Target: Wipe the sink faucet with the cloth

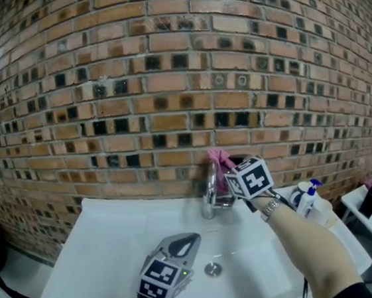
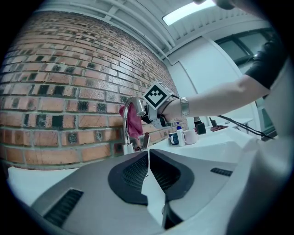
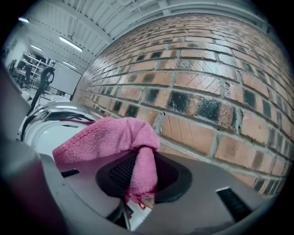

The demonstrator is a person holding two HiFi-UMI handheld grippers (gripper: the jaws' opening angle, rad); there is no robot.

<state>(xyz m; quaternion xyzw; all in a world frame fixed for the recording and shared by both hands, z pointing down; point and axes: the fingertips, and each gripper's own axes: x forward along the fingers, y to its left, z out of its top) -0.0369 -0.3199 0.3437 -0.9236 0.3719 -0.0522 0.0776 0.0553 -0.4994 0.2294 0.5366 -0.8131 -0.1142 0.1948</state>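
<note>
Left claw (image 1: 183, 245): level above the white sink (image 1: 110, 247), in front of the basin and apart from everything. The left gripper view shows its dark ribbed pads (image 2: 138, 172) pressed together with nothing between them.

Drain (image 1: 214, 269): round metal, in the basin floor just right of the left claw.

Faucet (image 1: 210, 190): chrome gooseneck, standing upright at the back of the sink against the brick wall (image 1: 165, 80). A lever shows at its base in the left gripper view.

Cloth (image 3: 110, 137): pink, with a fine looped pile and a stitched hem along one edge. It is bunched over the top of the faucet's arch, and in the left gripper view it hangs down on the wall side of the spout. One narrow fold is drawn into a tight roll.

Right claw (image 3: 143, 181): clamped on that rolled fold, pads partly apart with the cloth filling the gap. It sits at the faucet's top, close to the wall.

Right of the faucet: a white bottle with a blue pump (image 1: 309, 196) on the sink's ledge.
</note>
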